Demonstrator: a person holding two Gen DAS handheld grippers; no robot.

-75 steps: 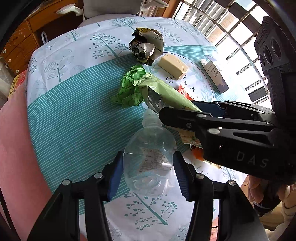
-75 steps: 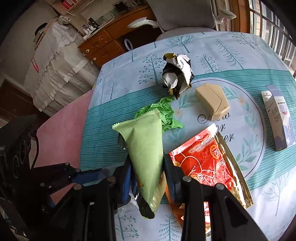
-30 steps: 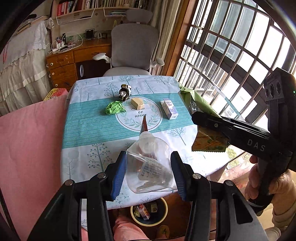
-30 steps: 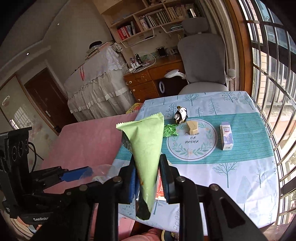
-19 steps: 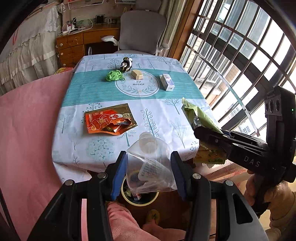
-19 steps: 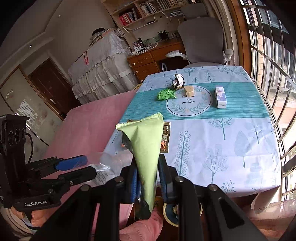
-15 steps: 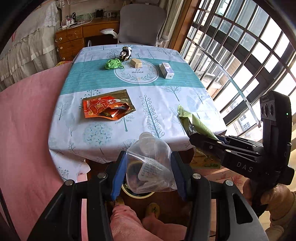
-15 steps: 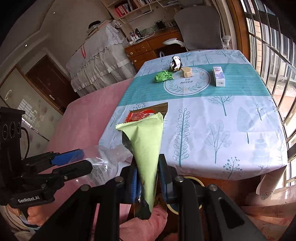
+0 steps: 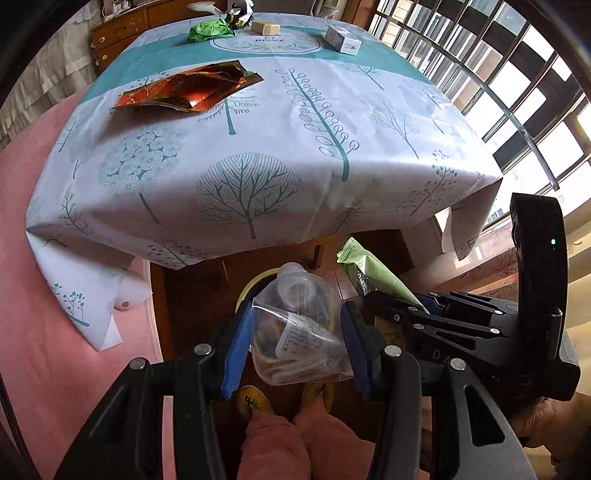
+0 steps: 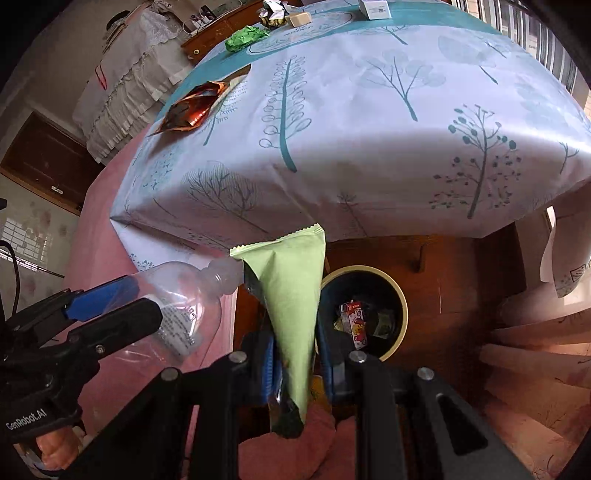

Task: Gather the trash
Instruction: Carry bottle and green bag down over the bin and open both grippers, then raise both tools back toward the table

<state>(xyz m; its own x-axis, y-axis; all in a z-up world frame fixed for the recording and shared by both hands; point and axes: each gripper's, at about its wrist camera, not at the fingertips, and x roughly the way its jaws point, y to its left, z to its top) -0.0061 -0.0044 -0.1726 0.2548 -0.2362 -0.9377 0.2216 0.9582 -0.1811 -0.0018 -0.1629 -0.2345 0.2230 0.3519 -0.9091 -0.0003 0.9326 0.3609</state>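
A: What is held by the left gripper (image 9: 295, 341)?

B: A clear plastic bottle (image 9: 301, 328) is clamped between its blue pads, neck turned toward twelve o'clock. In the right wrist view the same bottle (image 10: 184, 295) is seen at nine o'clock, just beside the green wrapper.

A: And the right gripper (image 10: 295, 350)?

B: It is closed on a light green snack wrapper (image 10: 291, 295), whose crimped edge is pointed to twelve o'clock. In the left wrist view that wrapper (image 9: 373, 273) is seen at three o'clock of the bottle.

A: Where is the bin found?

B: A round trash bin (image 10: 400, 291) with a cream rim is seen on the wooden floor under the table edge, at three o'clock of the wrapper; a red carton (image 10: 354, 325) is seen inside. In the left view its rim (image 9: 247, 291) is largely hidden behind the bottle.

A: What is left on the table?

B: On the tree-patterned tablecloth (image 9: 332, 155) an orange foil pouch (image 9: 188, 90) is seen at eleven o'clock. At the far edge a crumpled green wrapper (image 9: 210, 31), a tan block (image 9: 266, 26) and a small white box (image 9: 341, 38) are lined up.
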